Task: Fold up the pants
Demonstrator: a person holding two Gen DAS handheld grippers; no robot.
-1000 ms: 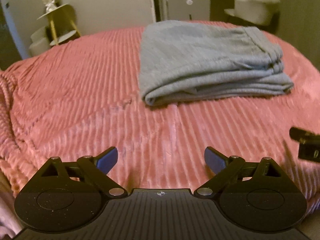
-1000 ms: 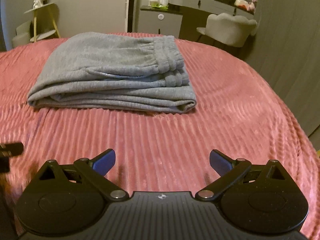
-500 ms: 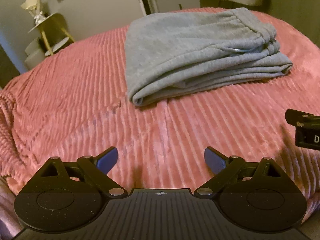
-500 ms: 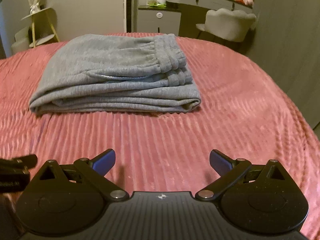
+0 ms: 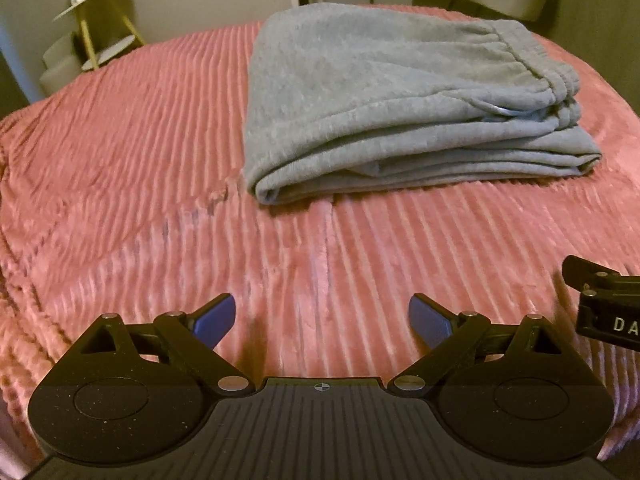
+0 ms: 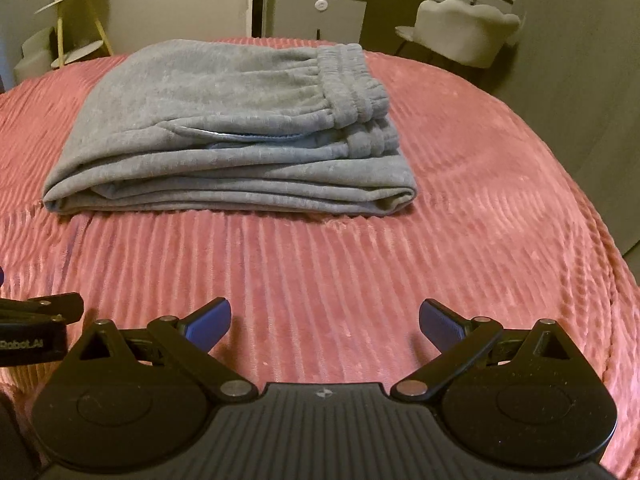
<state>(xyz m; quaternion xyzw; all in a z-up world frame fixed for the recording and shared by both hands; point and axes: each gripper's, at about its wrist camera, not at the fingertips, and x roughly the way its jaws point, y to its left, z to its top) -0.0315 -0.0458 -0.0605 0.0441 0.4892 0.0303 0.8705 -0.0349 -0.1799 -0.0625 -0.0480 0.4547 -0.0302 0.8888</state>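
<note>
Grey sweatpants (image 5: 400, 104) lie folded into a compact stack on the pink ribbed bedspread (image 5: 120, 168), toward the far side of the bed. Elastic waistband (image 6: 352, 80) sits on top at the right end of the stack; folded edge faces the cameras, layers visible along the front.

Left gripper (image 5: 322, 320) hangs over bare bedspread on the near side, fingers spread wide, nothing between the blue pads (image 5: 214, 320). Well apart from the pants.

Right gripper (image 6: 325, 322) same: wide apart, empty, over bedspread near the bed edge, pants well ahead of it. Each gripper shows at the edge of the other's view, so they're side by side.

Bkgd: gold-legged side table (image 5: 96, 28) at left by the wall, pale upholstered chair (image 6: 464, 32) at right, grey cabinet (image 6: 320, 12) behind the bed.
</note>
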